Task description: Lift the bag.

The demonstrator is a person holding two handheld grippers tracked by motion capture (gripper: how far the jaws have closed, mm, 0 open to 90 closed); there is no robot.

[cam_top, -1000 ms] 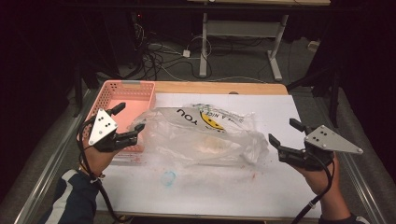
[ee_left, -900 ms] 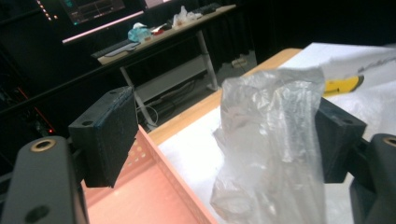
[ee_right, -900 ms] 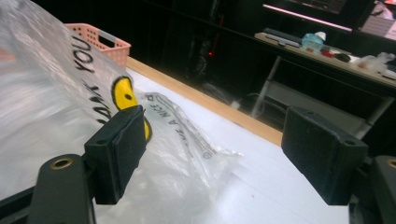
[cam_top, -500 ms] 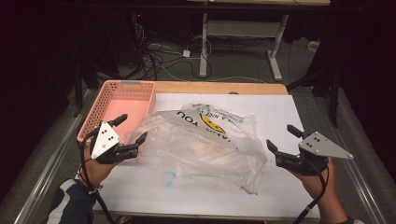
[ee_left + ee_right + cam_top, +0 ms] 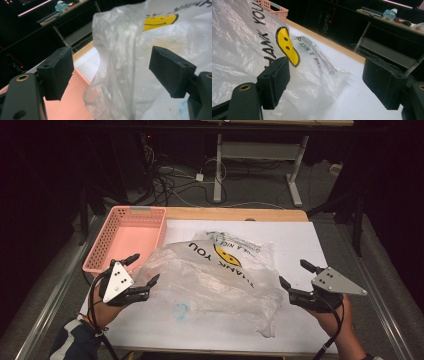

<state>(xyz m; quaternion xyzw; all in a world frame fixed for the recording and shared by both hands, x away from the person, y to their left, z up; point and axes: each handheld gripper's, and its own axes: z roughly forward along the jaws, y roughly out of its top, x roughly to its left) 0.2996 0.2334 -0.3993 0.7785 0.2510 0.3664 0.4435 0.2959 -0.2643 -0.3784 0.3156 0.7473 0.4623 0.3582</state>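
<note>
A crumpled clear plastic bag [image 5: 215, 277] with a yellow smiley face and "THANK YOU" print lies spread on the white table top [image 5: 300, 242]. My left gripper [image 5: 141, 268] is open at the bag's left edge. A raised fold of the bag [image 5: 117, 57] stands between its two spread jaws, touching neither. My right gripper [image 5: 294, 274] is open just off the bag's right edge. In the right gripper view the bag [image 5: 244, 50] lies ahead and to the left, with the smiley face [image 5: 288, 47] beside the left jaw.
A pink mesh basket [image 5: 104, 247], empty inside, sits at the table's back left corner, right beside the left gripper. A faint blue mark [image 5: 181, 310] shows on the white surface near the front. Beyond the table stand dark desks with cables on the floor.
Both grippers have drawn back toward the table's front edge. The left gripper has slid off the basket's front edge to the bag's left side. The bag has settled flatter.
</note>
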